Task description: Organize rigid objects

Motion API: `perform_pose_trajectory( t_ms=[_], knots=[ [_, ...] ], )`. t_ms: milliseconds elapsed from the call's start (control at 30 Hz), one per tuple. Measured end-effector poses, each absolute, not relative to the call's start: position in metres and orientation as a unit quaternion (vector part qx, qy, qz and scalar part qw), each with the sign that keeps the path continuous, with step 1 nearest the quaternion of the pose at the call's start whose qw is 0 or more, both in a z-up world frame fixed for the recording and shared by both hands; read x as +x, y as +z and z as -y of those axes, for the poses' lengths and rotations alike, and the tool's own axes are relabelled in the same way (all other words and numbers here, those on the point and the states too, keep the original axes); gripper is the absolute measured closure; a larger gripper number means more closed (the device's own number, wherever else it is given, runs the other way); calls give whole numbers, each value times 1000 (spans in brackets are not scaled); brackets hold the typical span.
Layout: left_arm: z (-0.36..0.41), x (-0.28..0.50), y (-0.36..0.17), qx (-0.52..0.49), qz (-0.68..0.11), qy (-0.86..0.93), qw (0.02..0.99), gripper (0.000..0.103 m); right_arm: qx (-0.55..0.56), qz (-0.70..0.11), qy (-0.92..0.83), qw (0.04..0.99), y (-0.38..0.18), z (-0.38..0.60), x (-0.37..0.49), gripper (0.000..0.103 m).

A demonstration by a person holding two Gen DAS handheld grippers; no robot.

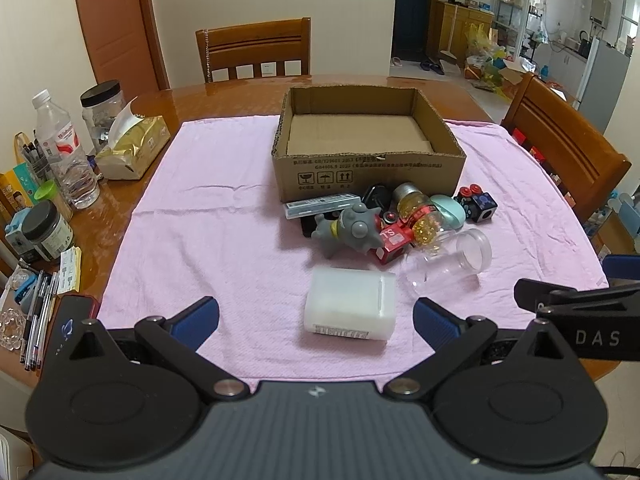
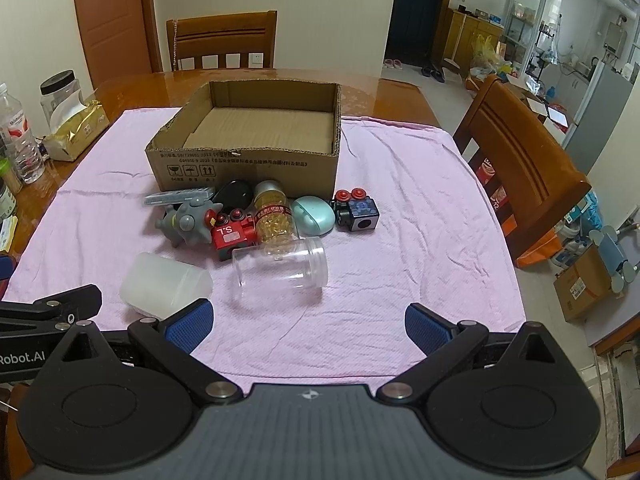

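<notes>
An open cardboard box stands on a pink cloth. Its inside is bare. In front of it lies a pile: a grey toy figure, a red toy train, a bottle of yellow capsules, a teal case, a dark cube toy, a clear jar on its side and a white plastic box. My left gripper is open, just short of the white box. My right gripper is open, just short of the clear jar.
Bottles, jars, pens and a tissue pack crowd the table's left edge. Wooden chairs stand behind the table and on its right side. A flat grey case and a black object lie against the box front.
</notes>
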State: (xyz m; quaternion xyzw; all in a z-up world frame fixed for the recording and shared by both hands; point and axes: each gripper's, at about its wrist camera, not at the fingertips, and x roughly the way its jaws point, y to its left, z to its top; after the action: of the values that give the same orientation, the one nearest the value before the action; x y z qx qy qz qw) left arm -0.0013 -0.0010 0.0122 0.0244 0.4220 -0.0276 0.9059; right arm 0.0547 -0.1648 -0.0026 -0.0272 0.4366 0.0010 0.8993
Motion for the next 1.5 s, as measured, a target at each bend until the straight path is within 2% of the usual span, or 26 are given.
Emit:
perform_pose_trajectory(
  t_ms=[1500],
  knots=[
    [10, 9, 3, 40, -407, -64, 910, 1, -35, -415, 1, 909, -9, 174, 62, 0]
  ],
)
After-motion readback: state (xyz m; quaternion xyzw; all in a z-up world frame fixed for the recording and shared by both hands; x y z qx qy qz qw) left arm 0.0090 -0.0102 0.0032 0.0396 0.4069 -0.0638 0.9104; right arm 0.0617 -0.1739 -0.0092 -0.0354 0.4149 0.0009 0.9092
